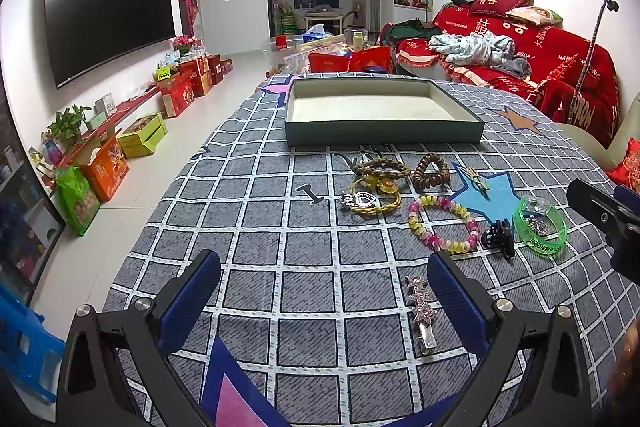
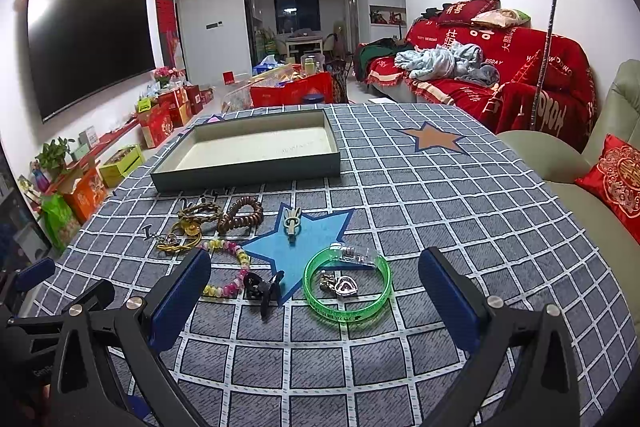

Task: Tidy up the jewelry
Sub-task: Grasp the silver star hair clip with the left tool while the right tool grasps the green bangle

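Jewelry lies loose on the grey checked tablecloth (image 1: pixel 256 267), in a cluster near of the empty shallow grey-green tray (image 1: pixel 384 133), which sits at the far middle of the table.

Cluster, far row left to right: brown braided bracelet (image 1: pixel 380 167), brown spiral hair tie (image 1: pixel 430 173), small beige clip (image 1: pixel 476 178) on a blue star print. Just near of the braided bracelet: yellow cord bracelet with a silver charm (image 1: pixel 370 201), touching it. Near row: pink-and-yellow beaded bracelet (image 1: pixel 442 225), black claw clip (image 1: pixel 500 235) just right of it, then green translucent bangle (image 2: pixel 347 283) with a heart pendant (image 2: pixel 345 285) lying inside its ring. A clear plastic piece rests on the bangle's far rim.

Sparkly star hair clip (image 1: pixel 420 311) lies apart, nearest, just inside the right finger of the left gripper (image 1: pixel 320 311).

Left gripper: fingers wide apart, holding nothing, above the cloth. Right gripper (image 2: pixel 316 299): fingers spread too, nothing held, bangle and claw clip lying between and beyond them.

Red-covered sofa (image 2: pixel 500 75) far right, TV (image 1: pixel 104 15) far left.
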### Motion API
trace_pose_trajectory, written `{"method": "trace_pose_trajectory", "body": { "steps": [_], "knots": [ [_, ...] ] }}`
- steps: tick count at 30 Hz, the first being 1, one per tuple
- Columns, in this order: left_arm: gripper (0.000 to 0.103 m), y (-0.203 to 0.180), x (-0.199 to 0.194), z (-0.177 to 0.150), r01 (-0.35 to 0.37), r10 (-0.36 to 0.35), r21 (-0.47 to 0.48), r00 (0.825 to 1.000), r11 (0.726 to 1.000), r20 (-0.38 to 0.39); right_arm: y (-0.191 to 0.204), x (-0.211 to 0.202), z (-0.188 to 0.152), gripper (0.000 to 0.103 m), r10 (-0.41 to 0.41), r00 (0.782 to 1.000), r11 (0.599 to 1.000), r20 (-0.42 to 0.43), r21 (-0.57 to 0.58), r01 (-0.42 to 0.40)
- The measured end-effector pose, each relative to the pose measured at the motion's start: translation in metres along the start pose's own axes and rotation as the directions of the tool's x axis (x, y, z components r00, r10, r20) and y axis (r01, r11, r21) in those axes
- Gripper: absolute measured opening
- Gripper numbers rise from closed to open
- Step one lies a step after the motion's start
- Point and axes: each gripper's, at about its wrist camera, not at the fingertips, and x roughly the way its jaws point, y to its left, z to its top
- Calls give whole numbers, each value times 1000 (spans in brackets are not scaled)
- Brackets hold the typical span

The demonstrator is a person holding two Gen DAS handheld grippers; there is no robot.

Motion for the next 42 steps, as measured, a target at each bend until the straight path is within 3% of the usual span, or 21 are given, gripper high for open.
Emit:
{"method": "trace_pose_trajectory", "body": {
  "steps": [10,15,19,24,34,42],
  "knots": [
    [103,-2,6,0,10,-10,1,1000,1000,-29,-6,2,2,103,-2,1000,1000,-18,10,2],
    [103,-2,16,5,41,-41,-7,996,999,-75,-15,7,4,103,-56,995,998,-82,14,57],
    [103,-5,26,7,79,-78,5,989,997,-129,-33,13,5,103,-97,984,994,-146,37,104],
    [103,-14,42,4,124,-111,41,967,991,-229,-59,24,7,103,-133,963,984,-236,88,158],
    [103,-31,52,3,162,-129,91,947,983,-296,-81,52,8,102,-115,929,968,-352,172,184],
    [100,-40,52,-2,184,-131,137,936,973,-328,-80,71,5,69,-100,901,965,-421,179,190]
  ]
}}
